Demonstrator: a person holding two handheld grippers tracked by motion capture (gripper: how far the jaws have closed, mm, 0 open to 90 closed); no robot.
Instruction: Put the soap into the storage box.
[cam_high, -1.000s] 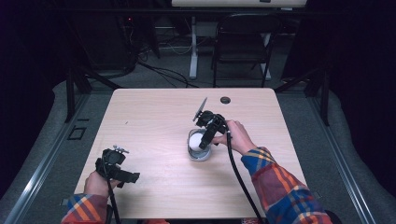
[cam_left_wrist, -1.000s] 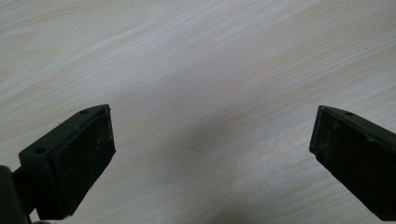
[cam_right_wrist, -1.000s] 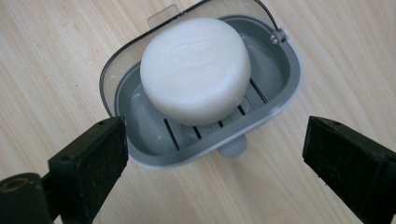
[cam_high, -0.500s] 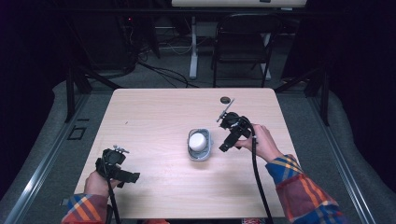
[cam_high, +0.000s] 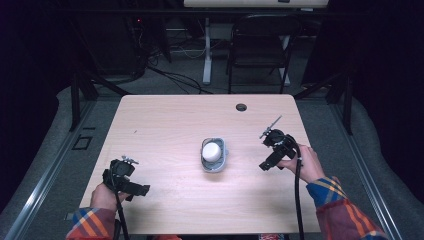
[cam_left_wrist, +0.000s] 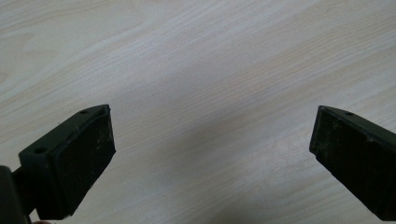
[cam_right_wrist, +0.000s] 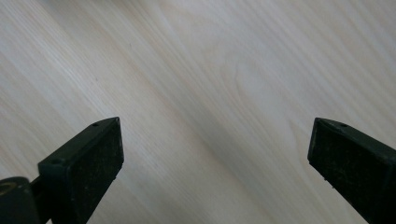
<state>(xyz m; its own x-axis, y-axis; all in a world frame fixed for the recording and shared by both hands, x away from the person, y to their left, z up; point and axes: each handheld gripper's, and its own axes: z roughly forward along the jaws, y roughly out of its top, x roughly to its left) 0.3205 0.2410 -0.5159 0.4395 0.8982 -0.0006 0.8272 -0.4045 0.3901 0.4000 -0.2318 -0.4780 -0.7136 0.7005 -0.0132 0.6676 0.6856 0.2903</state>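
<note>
Table holds grey container with white object; left gripper and right gripper jaws spread, empty.

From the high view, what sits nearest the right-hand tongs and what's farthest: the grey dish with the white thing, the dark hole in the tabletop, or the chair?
Measured from the right tongs:
1. Grey dish, just to their left at mid-table, holding the white thing.
2. Dark hole, near the table's far edge.
3. Chair, beyond the table on the floor.
</note>
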